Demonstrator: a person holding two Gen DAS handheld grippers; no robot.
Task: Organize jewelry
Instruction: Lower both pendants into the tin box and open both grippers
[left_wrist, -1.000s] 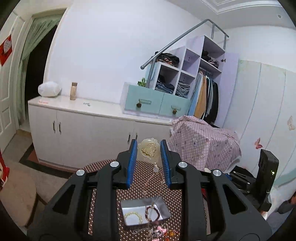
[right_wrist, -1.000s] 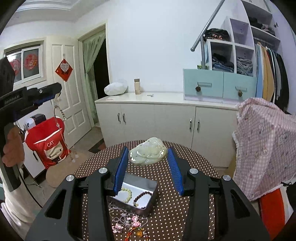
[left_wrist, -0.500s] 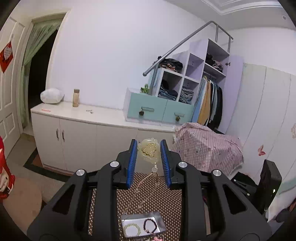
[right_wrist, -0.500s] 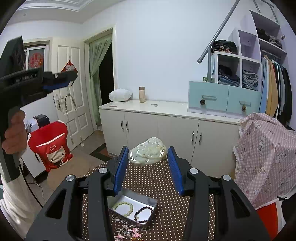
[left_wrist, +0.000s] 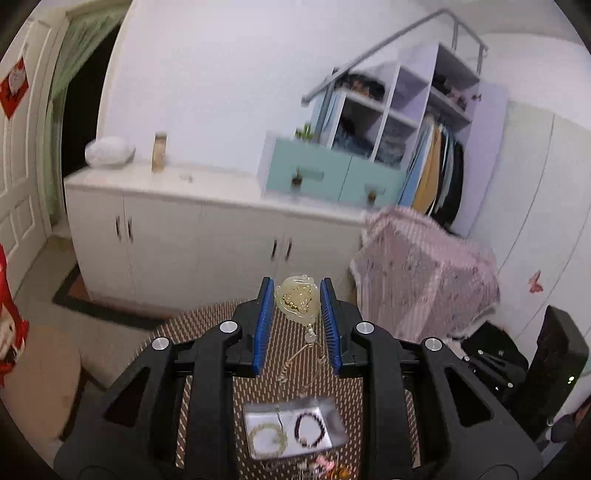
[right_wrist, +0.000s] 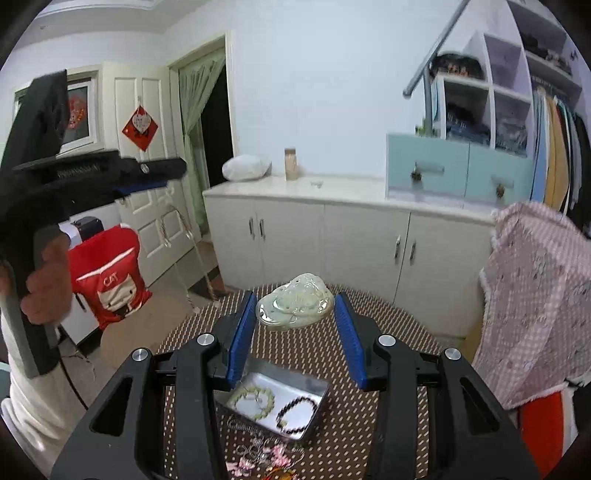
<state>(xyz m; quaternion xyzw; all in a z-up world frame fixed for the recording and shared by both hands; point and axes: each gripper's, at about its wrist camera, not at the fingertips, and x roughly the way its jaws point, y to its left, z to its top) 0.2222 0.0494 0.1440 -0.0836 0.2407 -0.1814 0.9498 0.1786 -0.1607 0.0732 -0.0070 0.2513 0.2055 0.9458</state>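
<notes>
The left gripper (left_wrist: 297, 300) is clenched on a pale yellow carved jade pendant with gold inlay (left_wrist: 297, 301), held upright between its blue pads, and a thin beaded chain (left_wrist: 295, 363) hangs from it toward a shallow silver metal tray (left_wrist: 336, 441) below the tongs. In the tray lie a pale green bead bracelet (left_wrist: 267, 437) and, just beside it, a dark purple bead bracelet (left_wrist: 309, 428). The right gripper (right_wrist: 295, 308) grasps a larger whitish-green carved jade piece (right_wrist: 293, 304) between its fingertips, above a round table with a brown dotted cloth (right_wrist: 369, 314). Pink flower trinkets (right_wrist: 258, 458) lie nearer the tongs than the tray.
</notes>
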